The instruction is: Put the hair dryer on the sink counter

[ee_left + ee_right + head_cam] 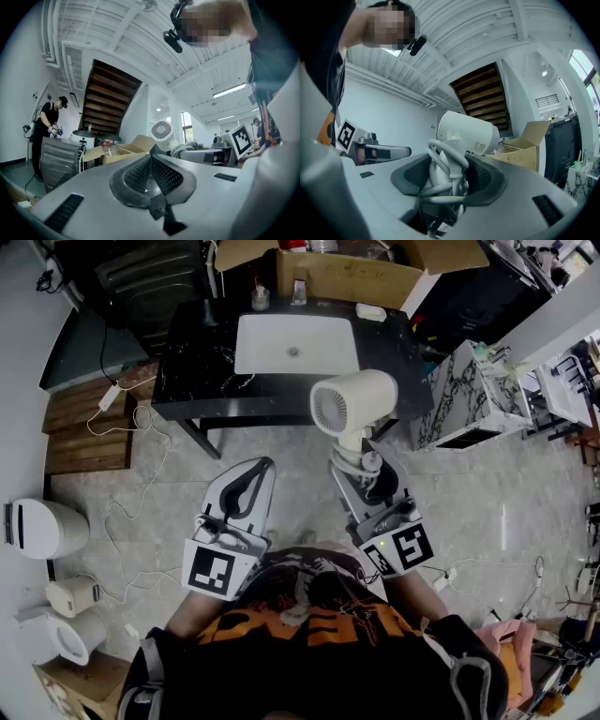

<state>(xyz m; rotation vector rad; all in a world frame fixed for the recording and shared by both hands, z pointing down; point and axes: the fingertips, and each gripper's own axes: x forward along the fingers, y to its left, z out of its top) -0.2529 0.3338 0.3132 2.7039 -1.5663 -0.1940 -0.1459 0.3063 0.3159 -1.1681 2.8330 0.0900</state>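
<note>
Ahead of both grippers, past the far edge of the sink counter [187, 381], a cardboard box [347, 277] stands with its flaps up. The left gripper view shows a clear plastic bottle [108, 147] with a red cap lying in it. What else the box holds cannot be made out. Nearer the grippers, a white basin [295, 343] is set into the black counter top, with a drain at its middle. Along the counter's far rim, just before the box, stand a small jar [260, 298] and a slim bottle [298, 292] (their contents are too small to tell).

The hair dryer [352, 401] is up in the air, above the floor at the near edge of the counter. It is carried by the right gripper [361, 463], whose jaws clamp its handle from both sides. It is white, with a short, fat barrel that lies across the top of the jaws. A round grille on the barrel's end faces back toward the person. A small printed label sits on the barrel's side, and a white cord [450, 154] is looped around the handle, so the pads [485, 178] press on the loops too.

The left gripper [261, 465] is held beside the right one. Its jaws are pressed together with nothing between them.
</note>
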